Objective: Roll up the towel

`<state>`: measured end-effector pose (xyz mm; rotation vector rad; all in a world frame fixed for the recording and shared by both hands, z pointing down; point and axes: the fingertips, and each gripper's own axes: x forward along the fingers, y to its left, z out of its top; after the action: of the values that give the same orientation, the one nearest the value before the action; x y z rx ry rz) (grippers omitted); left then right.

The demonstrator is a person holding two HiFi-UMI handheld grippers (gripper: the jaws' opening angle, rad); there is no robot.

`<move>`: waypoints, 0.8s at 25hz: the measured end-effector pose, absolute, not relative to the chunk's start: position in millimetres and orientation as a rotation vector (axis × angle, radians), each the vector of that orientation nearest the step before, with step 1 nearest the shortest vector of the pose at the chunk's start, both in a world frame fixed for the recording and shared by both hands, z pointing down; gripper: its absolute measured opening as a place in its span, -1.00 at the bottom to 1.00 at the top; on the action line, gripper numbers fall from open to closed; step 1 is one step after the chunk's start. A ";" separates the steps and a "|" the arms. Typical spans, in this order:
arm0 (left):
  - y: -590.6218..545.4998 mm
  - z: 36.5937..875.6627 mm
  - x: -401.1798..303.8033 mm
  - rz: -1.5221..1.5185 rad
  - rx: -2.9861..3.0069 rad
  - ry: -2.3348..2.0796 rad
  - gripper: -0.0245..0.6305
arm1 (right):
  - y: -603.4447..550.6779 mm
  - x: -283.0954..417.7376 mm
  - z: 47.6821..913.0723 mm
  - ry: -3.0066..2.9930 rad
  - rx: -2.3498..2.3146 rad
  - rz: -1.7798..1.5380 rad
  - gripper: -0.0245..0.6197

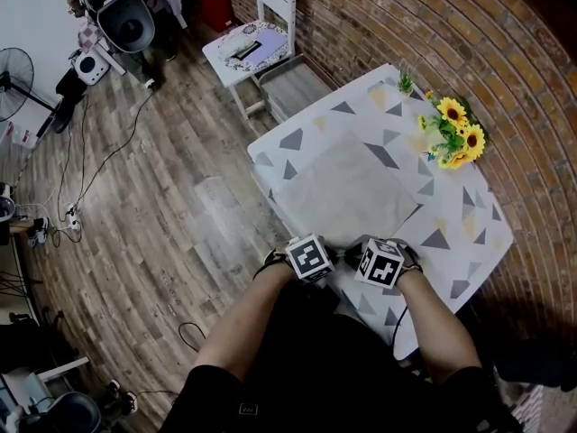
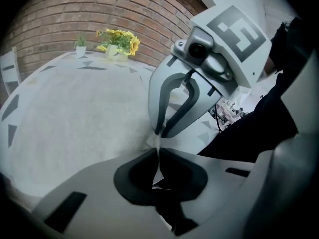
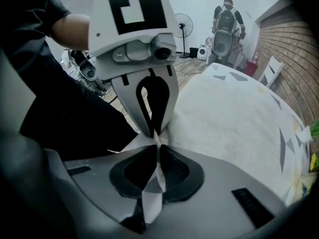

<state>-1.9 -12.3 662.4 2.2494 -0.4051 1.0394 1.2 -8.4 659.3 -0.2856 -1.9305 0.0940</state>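
A pale grey towel lies spread flat on the patterned table. Both grippers sit side by side at its near edge, close to the person's body. My left gripper is shut on a pinch of the towel's edge, which shows as a thin strip of cloth between its pads. My right gripper is shut on the same edge just beside it, and a fold of cloth runs through its pads. Each gripper view shows the other gripper tip to tip with it, the right gripper and the left gripper. The rest of the towel stretches away from them.
A vase of sunflowers and a small potted plant stand at the table's far side by the brick wall. A white chair stands beyond the table's far left corner. Cables and a fan are on the wooden floor at left.
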 end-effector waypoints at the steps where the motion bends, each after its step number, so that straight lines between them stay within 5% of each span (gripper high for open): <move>1: -12.6 662.0 -2.8 1.078 2.265 -0.421 -0.83 | -11.8 0.7 661.2 -1.935 -0.262 0.104 -0.80; 8: -17.1 649.3 -11.2 1.510 2.504 -0.628 -0.63 | -25.3 -5.3 667.6 -1.964 -0.159 0.253 -0.80; 20: -26.5 662.2 -7.8 1.599 2.540 -0.688 -0.64 | -45.6 -4.2 657.1 -2.039 0.020 0.335 -0.78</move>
<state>-7.8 -26.5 662.2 2.5403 -0.6877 1.5993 -4.2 -45.6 657.1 0.0201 -2.0387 0.3352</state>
